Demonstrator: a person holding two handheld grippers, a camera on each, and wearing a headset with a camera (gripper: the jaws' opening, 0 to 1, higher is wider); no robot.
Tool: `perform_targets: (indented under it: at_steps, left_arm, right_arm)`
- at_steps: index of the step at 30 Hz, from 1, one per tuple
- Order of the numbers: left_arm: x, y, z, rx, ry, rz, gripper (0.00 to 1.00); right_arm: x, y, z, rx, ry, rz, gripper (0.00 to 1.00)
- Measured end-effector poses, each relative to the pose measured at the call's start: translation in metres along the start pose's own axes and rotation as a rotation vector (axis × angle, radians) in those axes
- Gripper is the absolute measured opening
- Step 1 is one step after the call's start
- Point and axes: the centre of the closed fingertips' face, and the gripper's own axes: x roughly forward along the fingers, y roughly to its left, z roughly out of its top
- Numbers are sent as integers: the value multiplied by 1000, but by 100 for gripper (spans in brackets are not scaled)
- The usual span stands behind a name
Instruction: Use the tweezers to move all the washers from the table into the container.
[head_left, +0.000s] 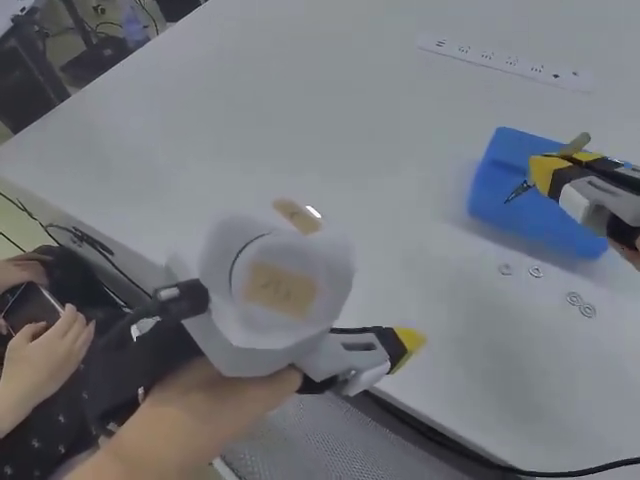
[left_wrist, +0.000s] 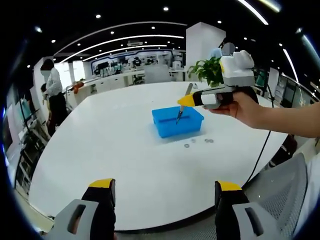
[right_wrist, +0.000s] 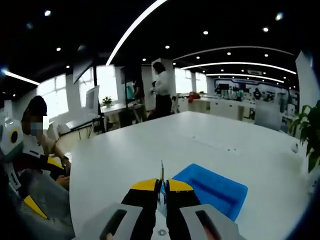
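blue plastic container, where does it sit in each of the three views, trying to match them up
Head view: the blue rectangular plastic container lies near the right edge, at mid-height, on the white table.
Left gripper view: just right of centre, far across the table.
Right gripper view: lower right of centre, just beyond the jaws.
Shared landmark: the thin metal tweezers clamped in the right gripper, tip at the container.

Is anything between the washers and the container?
Nothing visible. The washers lie on bare table right beside the container. The right tool holds the tweezers over the container.
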Motion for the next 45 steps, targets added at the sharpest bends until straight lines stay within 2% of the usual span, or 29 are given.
perform_targets:
  at_steps: [4, 6, 9, 14, 25, 30, 31, 32, 35, 39, 45]
  left_arm:
    - [0, -1, -1, -8, -1, -1, 83]
    - [1, -2, -3, -10, 1, -4, 83]
    - [1, -2, -5, -8, 8, -5, 83]
    - [1, -3, -5, -5, 12, -9, 83]
    - [3, -3, -8, 2, 27, -8, 83]
    - [3, 0, -9, 13, 34, 1, 83]
    - [3, 1, -9, 14, 35, 2, 83]
    - [3, 1, -9, 15, 35, 2, 83]
    - [3, 1, -8, 19, 36, 4, 82]
    - [4, -1, -9, 29, 43, 0, 82]
    - [4, -2, -10, 35, 47, -2, 82]
  right_arm:
    - [-7, 2, -21, 15, 39, 4, 2]
    - [-9, 0, -30, 26, 53, -12, 2]
    - [-12, 0, -37, 35, 58, -23, 2]
    - [-10, 1, -51, 41, 98, -32, 2]
    - [-6, 2, -55, 58, 94, -46, 2]
    - [-4, 0, -64, 39, 109, -69, 2]
    - [-4, -1, -60, 24, 71, -73, 3]
    - [-5, 0, -64, 26, 94, -72, 2]
    - [-7, -2, -64, 24, 91, -80, 2]
    - [-8, -6, -63, 83, 91, -79, 2]
    - [-7, -5, -64, 76, 95, -78, 3]
